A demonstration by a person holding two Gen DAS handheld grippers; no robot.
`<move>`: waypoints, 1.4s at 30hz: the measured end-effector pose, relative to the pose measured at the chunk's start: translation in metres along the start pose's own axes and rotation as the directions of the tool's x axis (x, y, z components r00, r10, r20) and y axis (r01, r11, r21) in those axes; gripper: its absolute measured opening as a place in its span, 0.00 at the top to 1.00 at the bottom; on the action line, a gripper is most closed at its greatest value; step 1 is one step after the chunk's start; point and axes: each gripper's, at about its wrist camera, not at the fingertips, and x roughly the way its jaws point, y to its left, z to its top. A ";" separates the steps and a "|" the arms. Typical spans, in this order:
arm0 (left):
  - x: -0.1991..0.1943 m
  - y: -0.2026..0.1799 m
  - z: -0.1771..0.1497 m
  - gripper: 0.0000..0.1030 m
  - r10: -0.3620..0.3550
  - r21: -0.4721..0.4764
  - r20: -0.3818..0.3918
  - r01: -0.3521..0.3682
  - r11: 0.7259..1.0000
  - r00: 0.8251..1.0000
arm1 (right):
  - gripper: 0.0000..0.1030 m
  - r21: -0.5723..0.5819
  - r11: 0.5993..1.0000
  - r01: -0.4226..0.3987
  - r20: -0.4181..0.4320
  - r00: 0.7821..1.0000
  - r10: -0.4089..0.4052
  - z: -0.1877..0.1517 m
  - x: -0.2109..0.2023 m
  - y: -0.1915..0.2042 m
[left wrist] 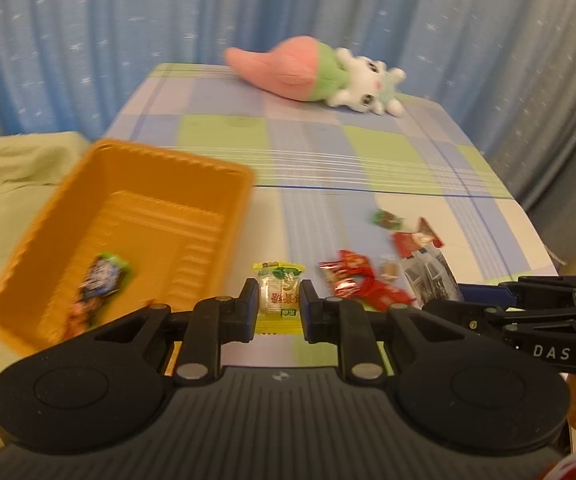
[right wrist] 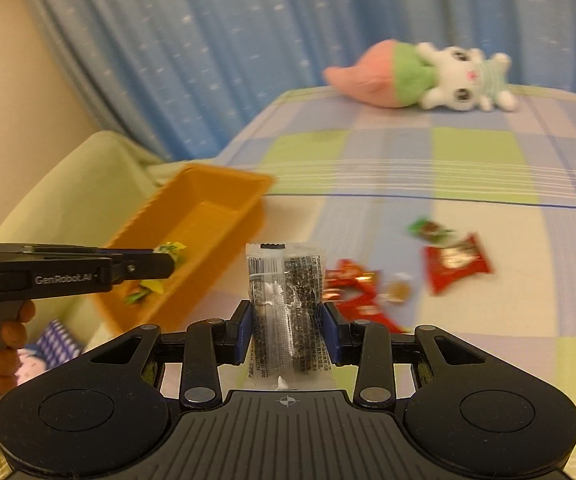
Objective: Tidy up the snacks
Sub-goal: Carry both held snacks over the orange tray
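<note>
My left gripper (left wrist: 279,304) is shut on a yellow-edged clear candy packet (left wrist: 279,294), held just right of the orange tray (left wrist: 127,160). A dark blue-green snack packet (left wrist: 101,280) lies in the tray. My right gripper (right wrist: 286,320) is shut on a clear packet of black sesame snack (right wrist: 285,304), held upright above the table. Loose on the table lie red wrappers (right wrist: 358,296), a red packet (right wrist: 456,262), a green-ended candy (right wrist: 428,229) and a small brown candy (right wrist: 399,290). The left gripper (right wrist: 167,266) shows side-on in the right wrist view, over the orange tray (right wrist: 223,184).
A checked cloth (left wrist: 328,160) covers the table. A pink, green and white plush toy (left wrist: 316,74) lies at the far edge before a blue curtain (left wrist: 127,20). A pale green sofa (left wrist: 15,168) stands left of the table. The table's right edge (left wrist: 528,220) drops off.
</note>
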 end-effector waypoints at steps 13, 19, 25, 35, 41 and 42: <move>-0.024 0.096 -0.007 0.82 0.097 -0.074 0.010 -0.096 0.993 0.995 | 0.64 -0.053 0.990 -0.128 -0.051 0.991 0.126 0.017 0.062 0.086; -0.018 0.129 0.000 0.82 0.110 -0.067 0.001 -0.110 0.992 0.994 | 0.64 -0.038 0.988 -0.152 -0.067 0.986 0.150 0.026 0.095 0.114; -0.004 0.148 0.008 0.82 0.097 -0.045 -0.015 -0.098 0.994 0.995 | 0.64 -0.009 0.992 -0.127 -0.091 0.988 0.126 0.030 0.126 0.130; 0.023 0.153 0.021 0.82 0.053 -0.006 -0.047 -0.053 0.999 0.997 | 0.64 0.060 0.998 0.011 -0.102 0.995 -0.004 0.037 0.158 0.131; 0.036 0.154 0.026 0.82 0.044 0.006 -0.062 -0.044 0.999 0.997 | 0.64 0.092 0.994 0.060 -0.080 0.995 -0.053 0.043 0.169 0.125; 0.037 0.154 0.027 0.82 0.043 0.007 -0.065 -0.042 0.999 0.997 | 0.64 0.099 0.993 0.071 -0.071 0.995 -0.064 0.044 0.170 0.124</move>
